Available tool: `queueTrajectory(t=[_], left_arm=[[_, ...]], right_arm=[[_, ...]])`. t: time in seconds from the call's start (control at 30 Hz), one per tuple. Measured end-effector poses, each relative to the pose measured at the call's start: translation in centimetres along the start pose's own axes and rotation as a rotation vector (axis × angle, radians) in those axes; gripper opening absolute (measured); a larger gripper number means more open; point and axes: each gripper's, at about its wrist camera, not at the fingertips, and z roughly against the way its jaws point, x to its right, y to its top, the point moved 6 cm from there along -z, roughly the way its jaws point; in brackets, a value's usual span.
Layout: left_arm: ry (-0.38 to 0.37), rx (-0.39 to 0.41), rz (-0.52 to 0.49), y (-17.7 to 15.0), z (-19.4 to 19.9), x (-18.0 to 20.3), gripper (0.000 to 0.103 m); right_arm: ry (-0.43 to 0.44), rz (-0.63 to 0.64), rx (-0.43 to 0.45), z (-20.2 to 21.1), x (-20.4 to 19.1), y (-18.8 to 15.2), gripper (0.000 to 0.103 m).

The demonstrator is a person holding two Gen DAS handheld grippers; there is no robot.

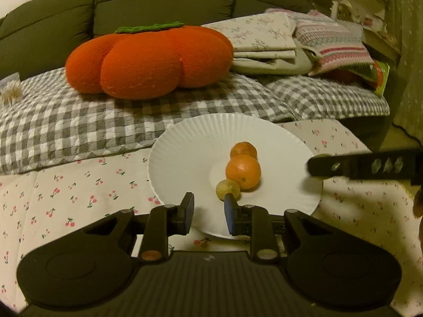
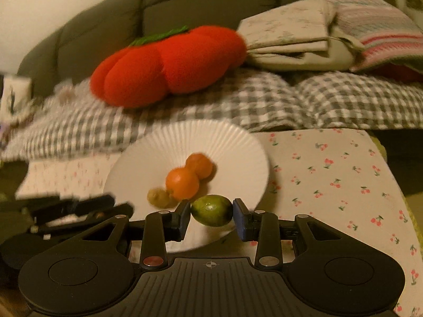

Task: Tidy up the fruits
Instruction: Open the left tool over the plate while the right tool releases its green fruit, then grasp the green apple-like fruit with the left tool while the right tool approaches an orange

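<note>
A white ribbed plate (image 1: 185,158) lies on a cherry-print cloth and holds two oranges (image 1: 243,171) and a small yellow-green fruit (image 1: 227,188). My left gripper (image 1: 208,214) is open and empty over the plate's near rim, just left of the small fruit. My right gripper (image 2: 211,215) is shut on a green lime (image 2: 212,210) and holds it above the plate's (image 2: 164,145) near right rim. The oranges (image 2: 182,182) and small fruit (image 2: 158,197) show beyond it. The right gripper shows as a dark bar in the left wrist view (image 1: 364,166).
A big orange pumpkin cushion (image 1: 148,60) sits on a grey checked blanket (image 1: 66,126) behind the plate. Folded linens (image 1: 267,42) and a striped cushion (image 1: 335,47) lie at the back right. A dark sofa back (image 1: 158,2) stands behind. The cloth's right edge drops off (image 2: 383,153).
</note>
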Motion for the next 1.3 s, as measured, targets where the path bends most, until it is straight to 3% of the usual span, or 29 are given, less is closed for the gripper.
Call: queueTrajectory(t=[0.17, 0.47, 0.8, 0.87, 1.07, 1.13, 1.3], left_arm=[[0.007, -0.002, 0.020, 0.1, 0.4, -0.6, 0.024], [-0.001, -0.002, 0.014, 0.0, 0.7, -0.3, 0.024], [-0.005, -0.021, 0.058, -0.4, 2.5, -0.7, 0.024], [0.006, -0.025, 0.054, -0.7, 3.0, -0.8, 0.030], [0.036, -0.052, 0.067, -1.7, 4.4, -1.7, 0.036], [0.050, -0.057, 0.071, -2.2, 4.8, -2.0, 0.042], [0.069, -0.079, 0.106, -3.4, 6.0, -3.2, 0.044]], right_arm=[[0.027, -0.147, 0.010, 0.7, 2.6, 1.0, 0.035], [0.109, -0.227, -0.036, 0.1, 2.6, 0.4, 0.034], [0.056, -0.175, -0.021, 1.2, 2.1, 0.7, 0.036], [0.065, -0.150, -0.035, 1.6, 1.3, 0.5, 0.036], [0.077, -0.125, -0.061, 2.3, -0.3, -0.4, 0.051], [0.079, -0.127, -0.080, 2.3, -0.6, -0.8, 0.061], [0.061, -0.075, -0.110, 2.4, -1.6, -2.0, 0.081]])
